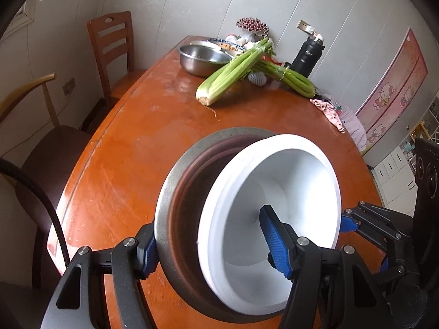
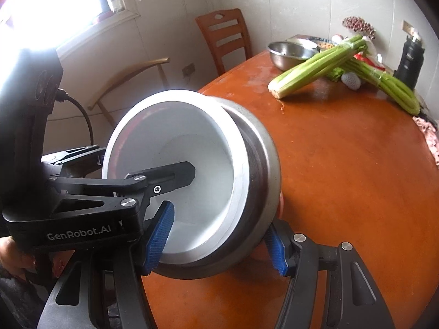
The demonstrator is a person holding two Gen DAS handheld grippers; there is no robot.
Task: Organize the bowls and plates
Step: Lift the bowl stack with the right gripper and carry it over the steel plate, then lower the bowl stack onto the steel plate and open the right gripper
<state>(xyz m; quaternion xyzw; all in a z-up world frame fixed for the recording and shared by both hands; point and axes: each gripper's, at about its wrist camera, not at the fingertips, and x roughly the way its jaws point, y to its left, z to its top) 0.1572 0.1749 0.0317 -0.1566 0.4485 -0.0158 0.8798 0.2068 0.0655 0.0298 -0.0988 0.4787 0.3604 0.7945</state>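
Left wrist view shows the left gripper (image 1: 211,242) clamped across the near walls of two nested bowls: one blue pad sits outside the rim of the metal bowl (image 1: 175,175) and the other reaches inside the white bowl (image 1: 288,181), so both walls are pinched together. The white bowl sits inside the metal one, and the pair is tipped up on its side above the round orange table (image 1: 131,142), mouths facing right toward the right gripper (image 1: 348,223), whose blue pad shows at the white bowl's far rim. Right wrist view gives the opposite side: the right gripper (image 2: 219,241) straddles the same stack, one pad inside the white bowl (image 2: 175,126) and one against the outside of the metal bowl (image 2: 263,142), holding it. Farther back on the table lie two bundles of celery (image 1: 236,70), crossing each other, with a steel basin (image 1: 201,59) just behind them, a patterned plate (image 1: 219,42) beyond that, and a black flask (image 1: 307,54) standing upright to the right. A wooden chair (image 1: 112,44) stands at the table's far left edge.
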